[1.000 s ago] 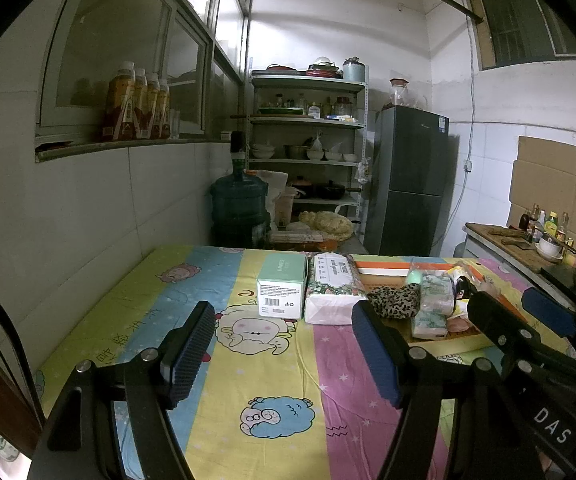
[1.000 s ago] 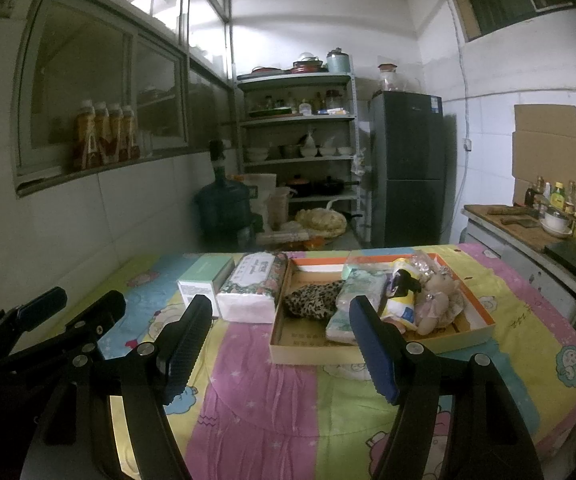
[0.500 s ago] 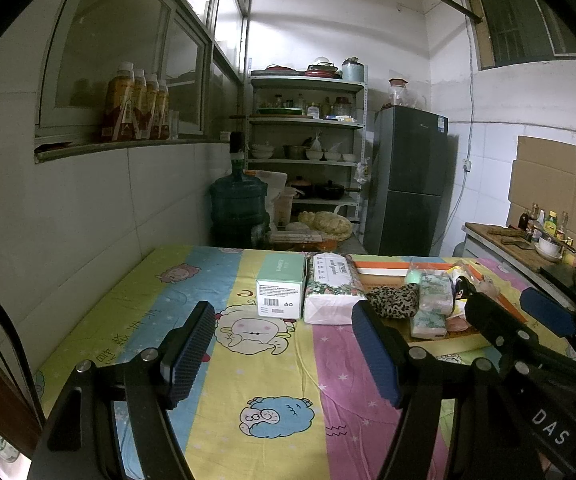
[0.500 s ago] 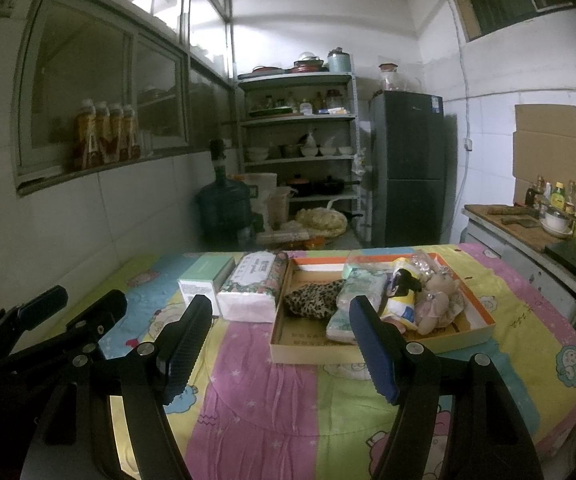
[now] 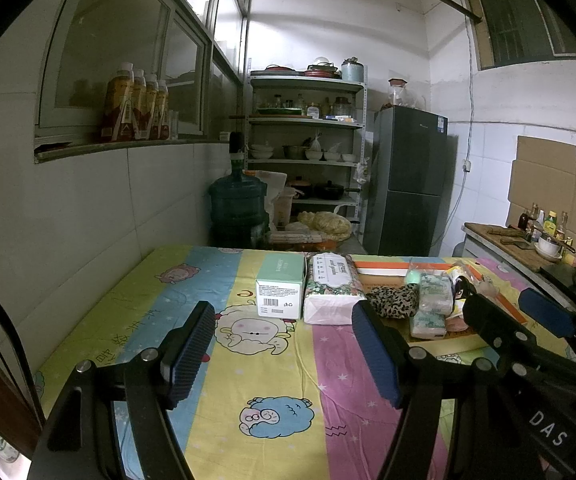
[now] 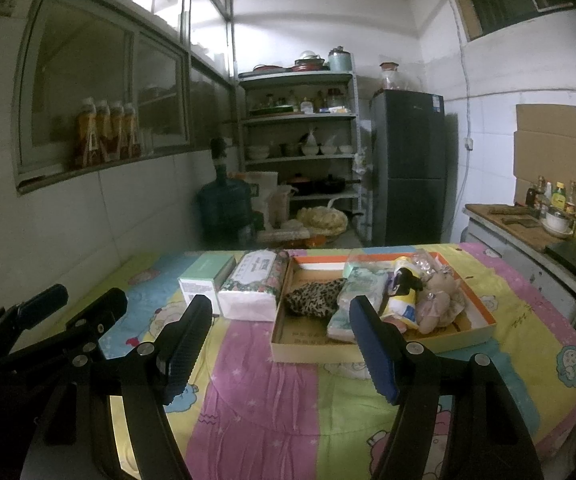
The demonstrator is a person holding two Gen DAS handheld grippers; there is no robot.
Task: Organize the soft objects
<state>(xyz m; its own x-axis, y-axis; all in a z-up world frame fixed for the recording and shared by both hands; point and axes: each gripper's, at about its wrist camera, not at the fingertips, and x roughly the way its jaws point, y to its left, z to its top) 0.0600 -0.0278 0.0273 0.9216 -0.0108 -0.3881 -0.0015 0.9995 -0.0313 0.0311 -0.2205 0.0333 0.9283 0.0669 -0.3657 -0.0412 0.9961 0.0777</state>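
Note:
A shallow cardboard box [image 6: 475, 334] on the cartoon-print cloth holds a leopard-print pouch [image 6: 313, 298], wrapped tissue packs [image 6: 361, 300], a yellow-and-white doll [image 6: 401, 294] and a small plush bear [image 6: 441, 300]. Left of the box lie a floral tissue pack [image 6: 254, 286] and a green box [image 6: 204, 280]. The same things show in the left wrist view: tissue pack [image 5: 331, 290], green box [image 5: 282, 286], pouch [image 5: 393, 300]. My left gripper [image 5: 284, 352] and right gripper [image 6: 280, 346] are both open and empty, hovering over the near table, short of the objects.
A wall runs along the table's left side. Beyond the far edge stand a water jug [image 5: 238, 210], a metal shelf [image 5: 307, 148] and a fridge [image 5: 409, 180]. A counter [image 6: 527, 228] with bottles and a bowl lies to the right.

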